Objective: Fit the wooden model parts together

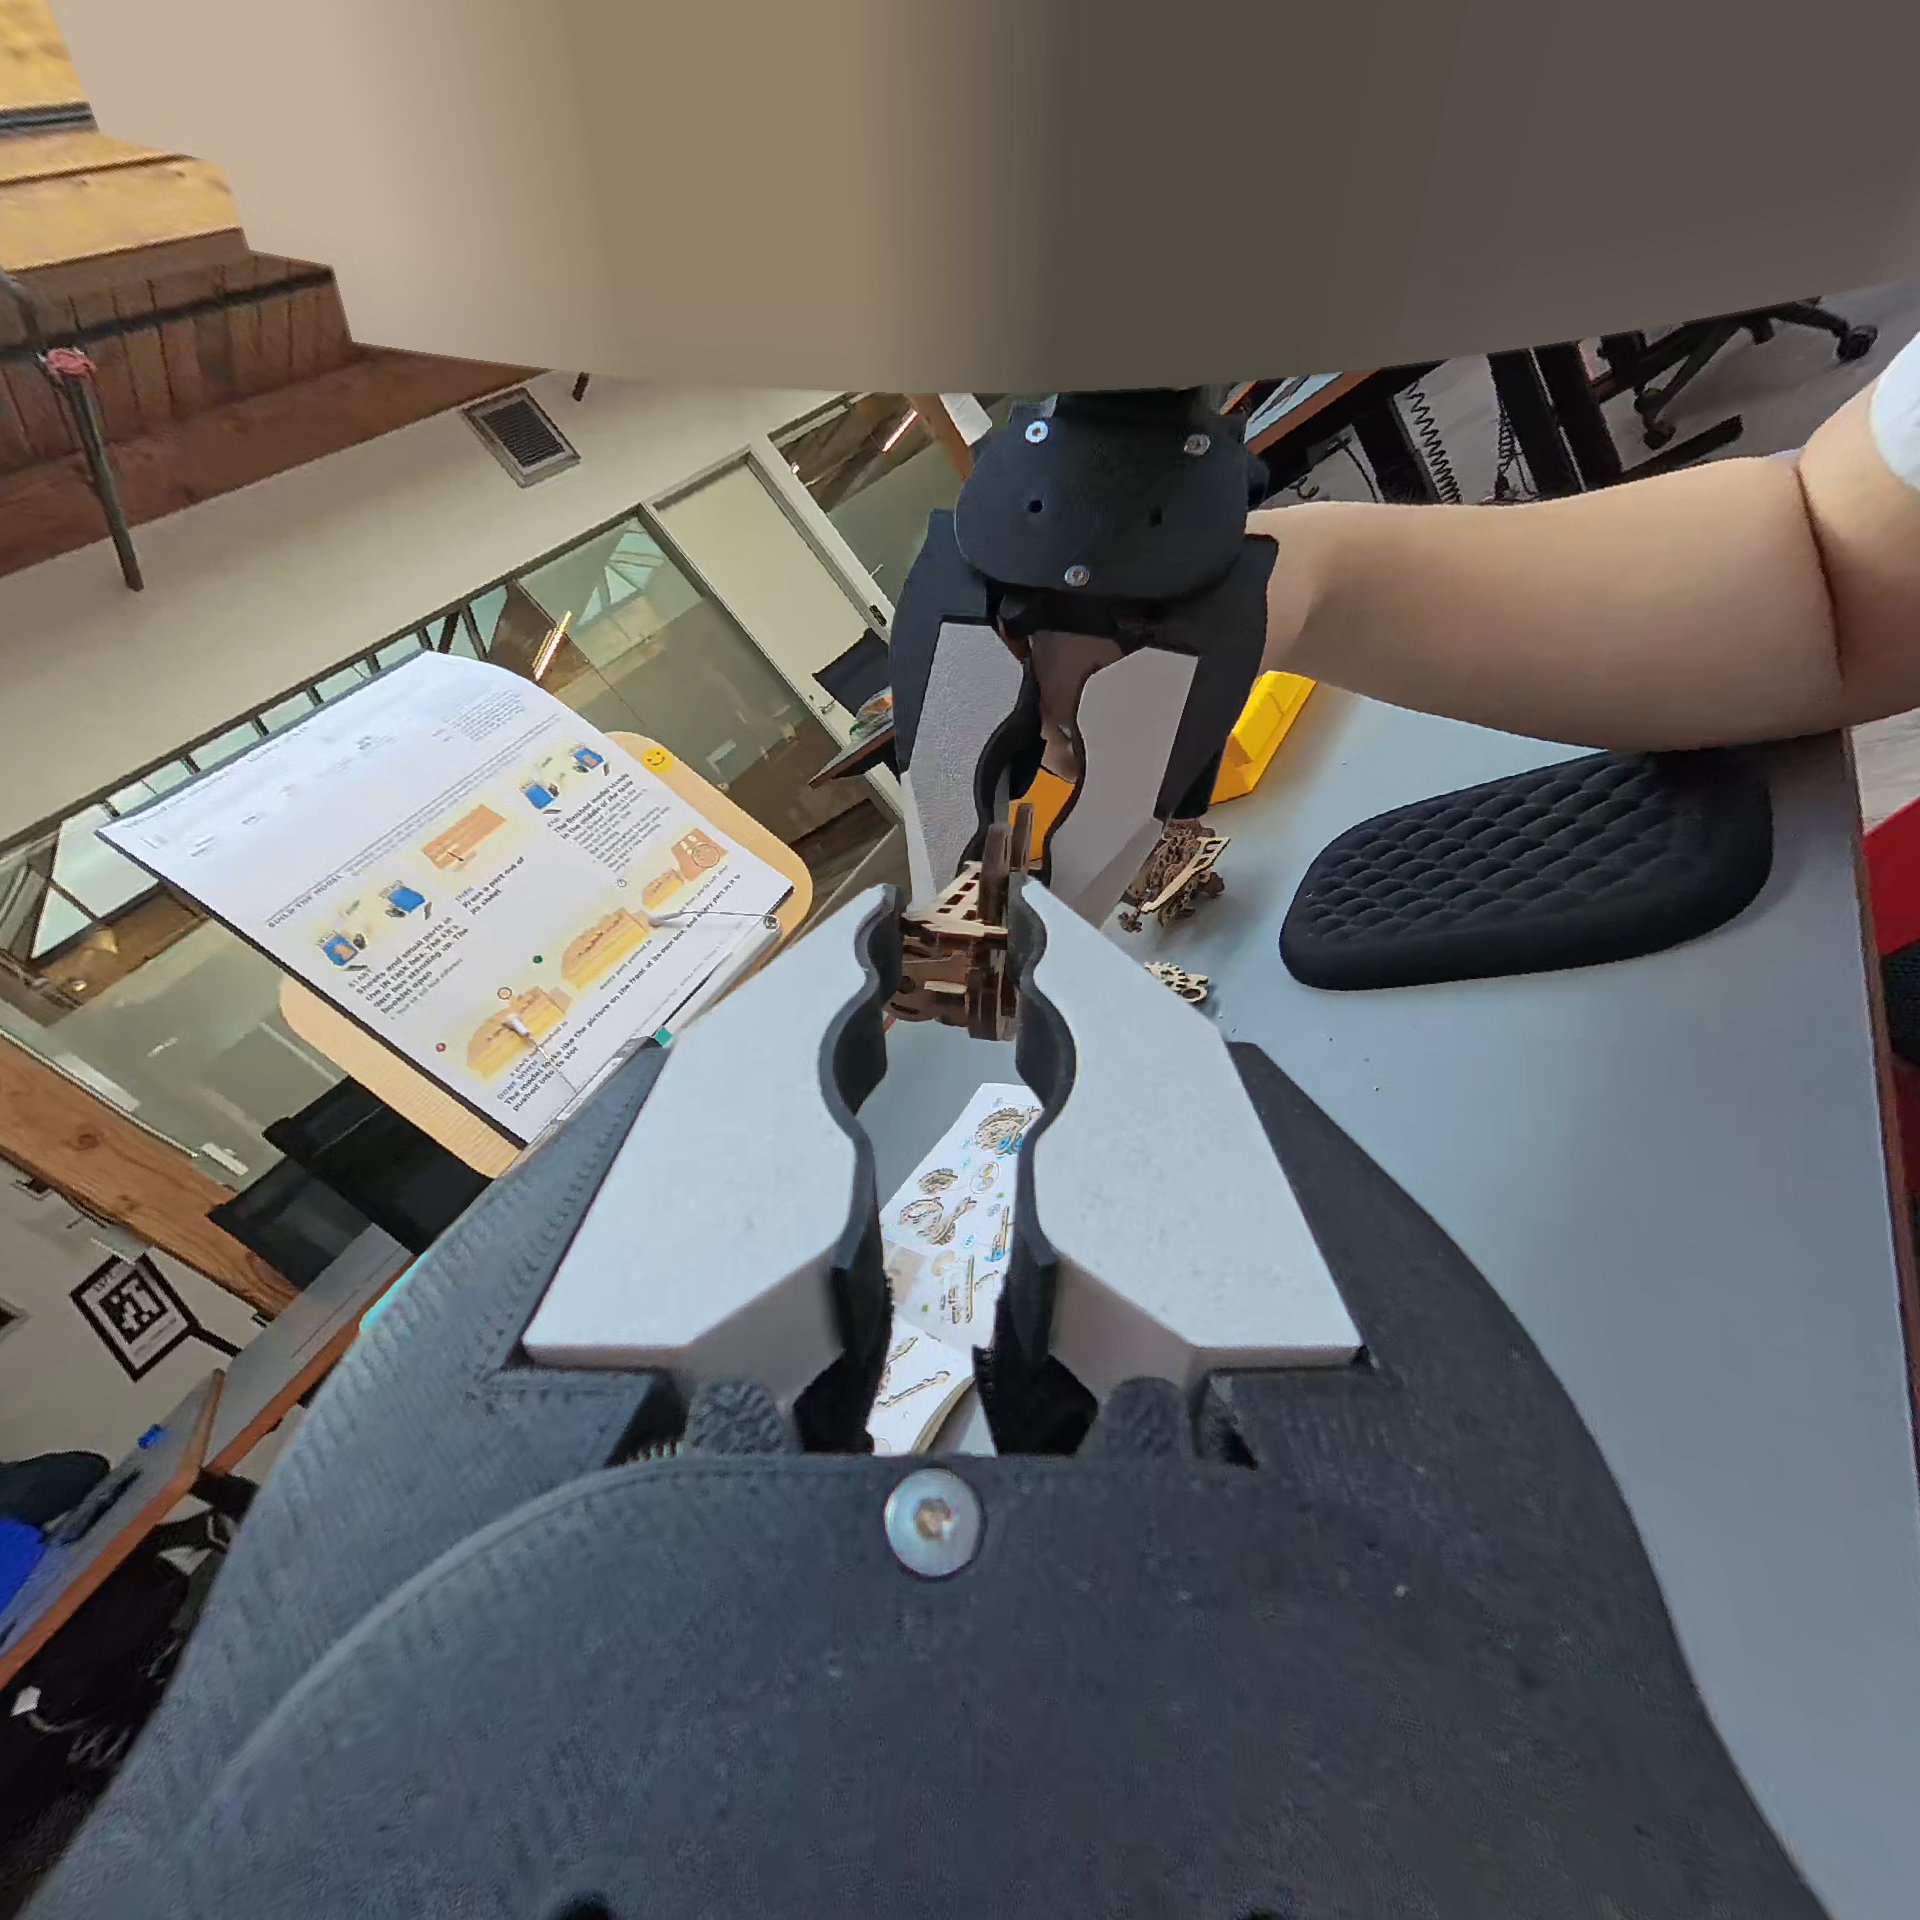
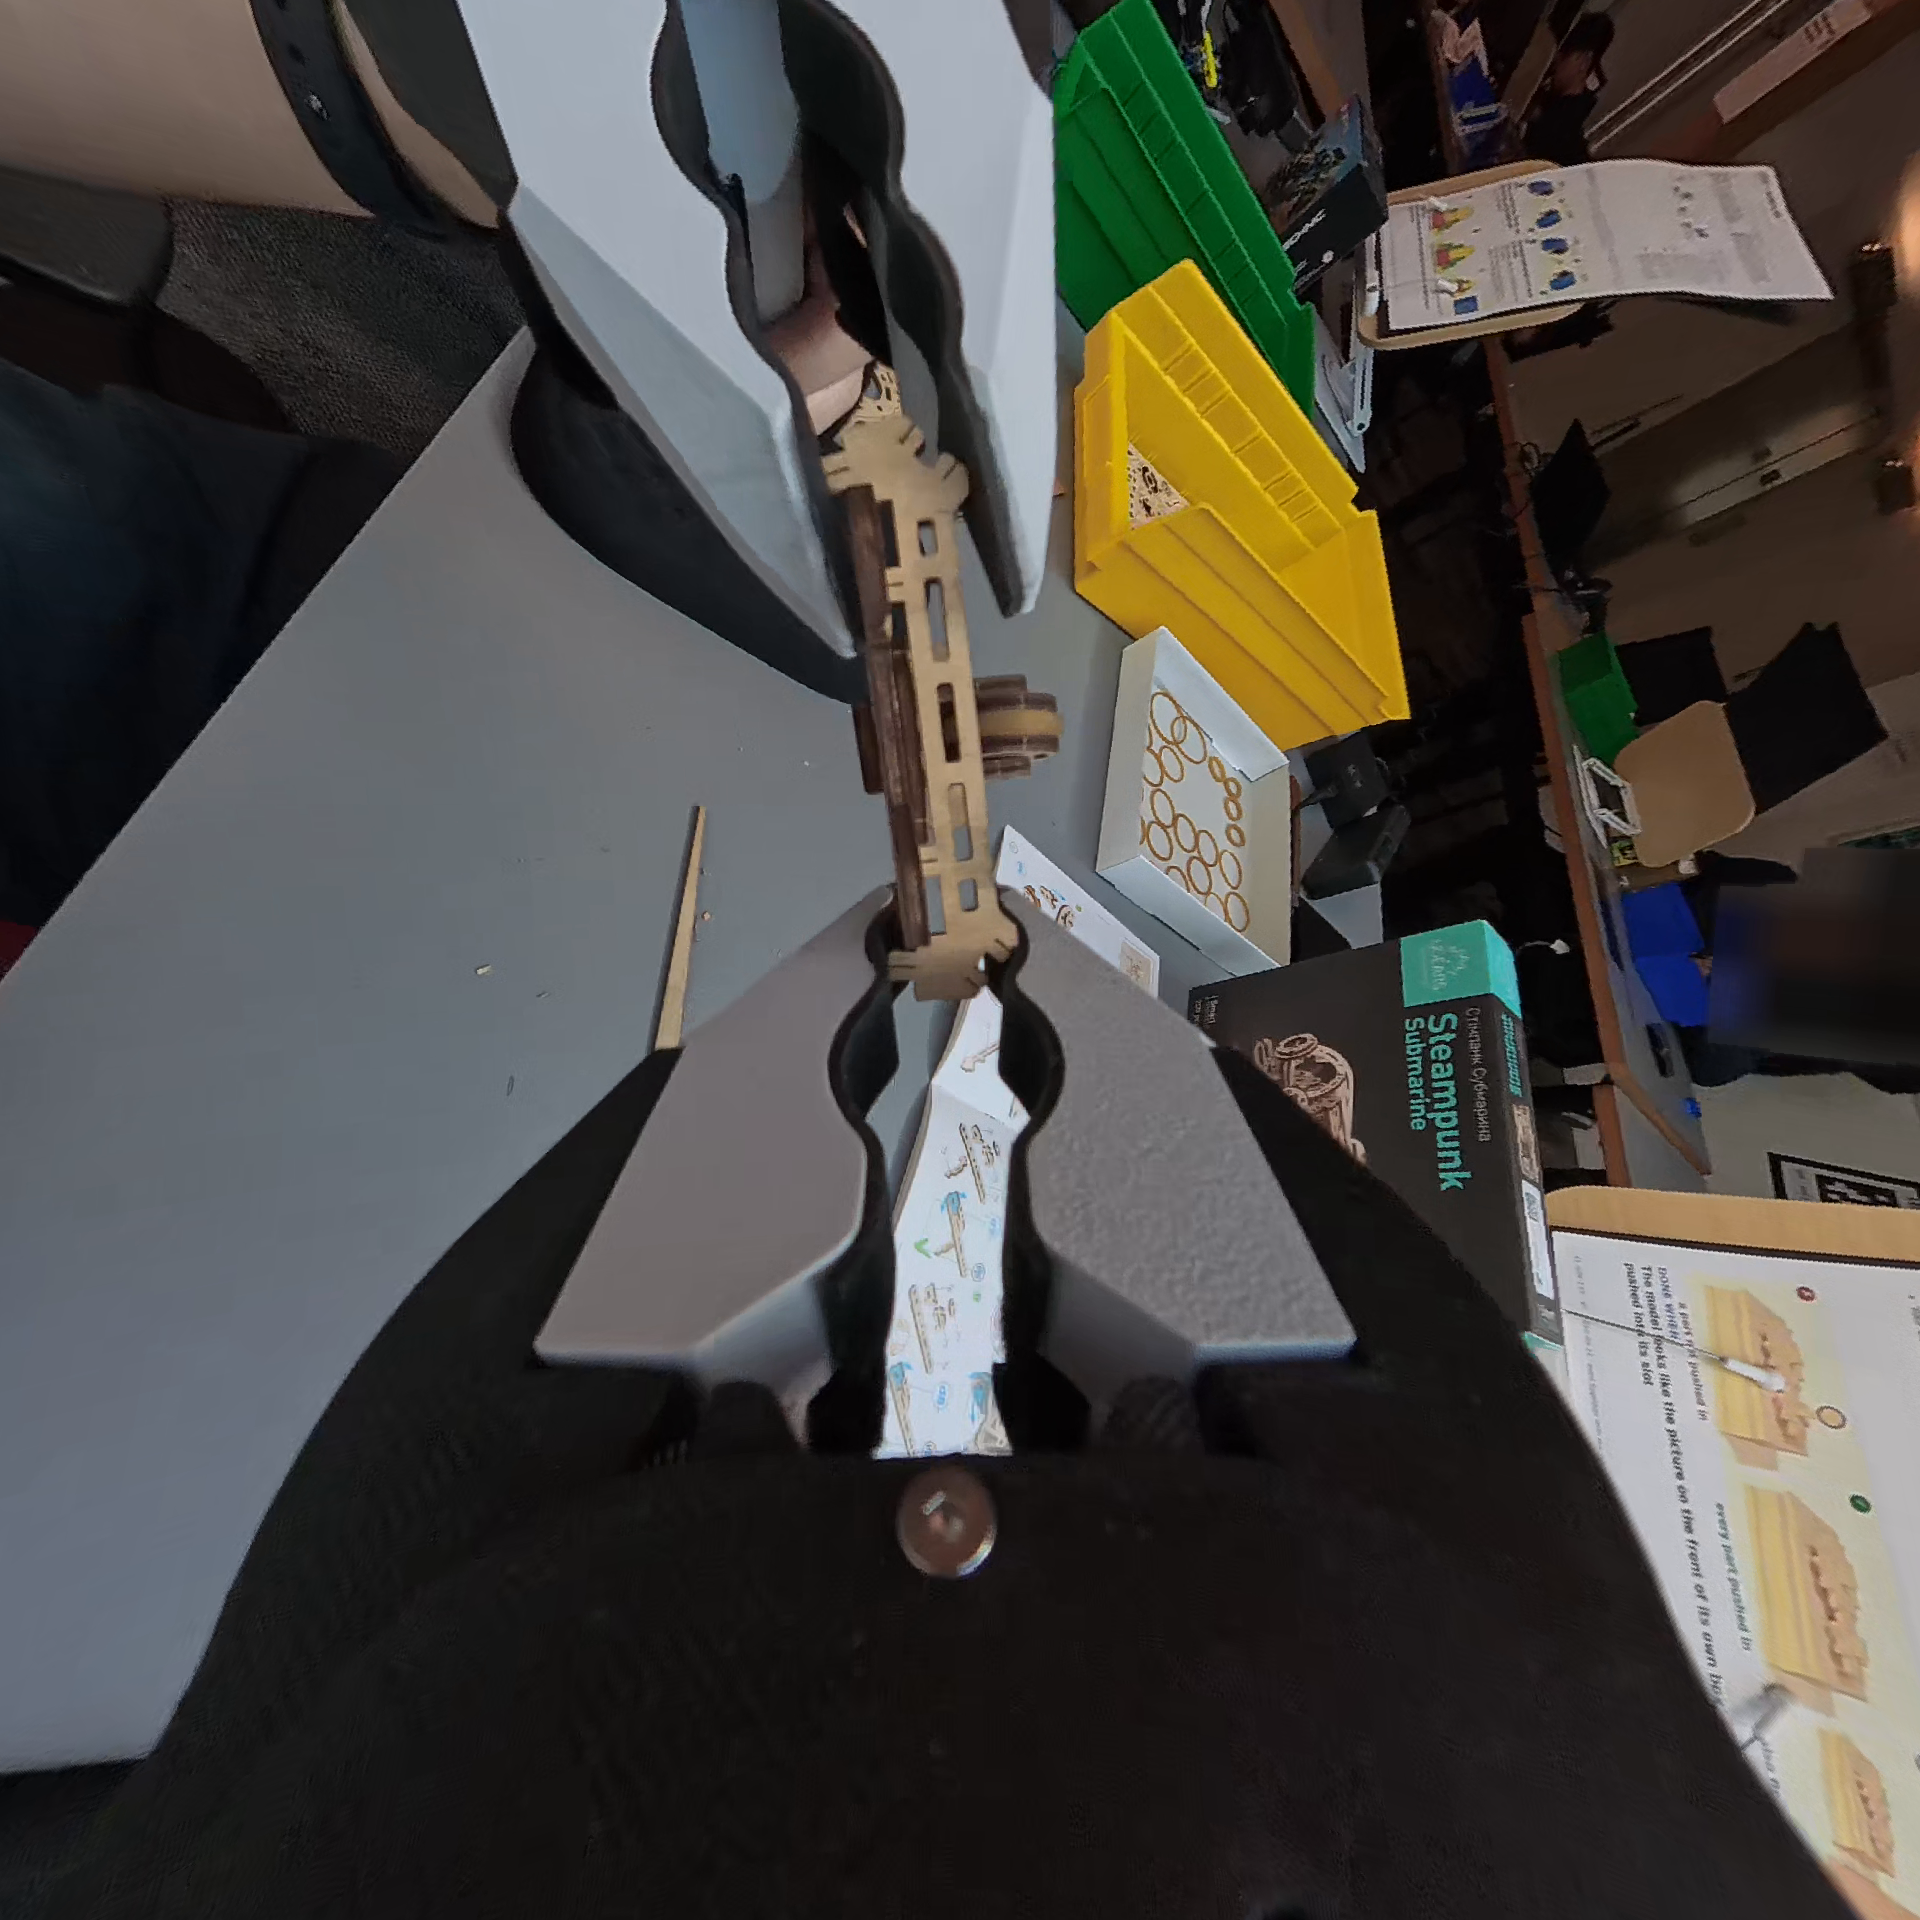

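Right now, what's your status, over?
Left claw and right claw both shut on wooden model, held above table. Nothing in the way.

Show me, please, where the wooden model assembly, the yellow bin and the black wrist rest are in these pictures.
wooden model assembly (image 2: 940, 727): right wrist view, on its slotted flat strip.
yellow bin (image 2: 1236, 540): right wrist view, on its ribbed side wall.
black wrist rest (image 1: 1527, 873): left wrist view, on its quilted top.

office-workshop | glass partitions (image 1: 665, 644) | office chairs (image 1: 1704, 353) | parts bins (image 2: 1226, 520)
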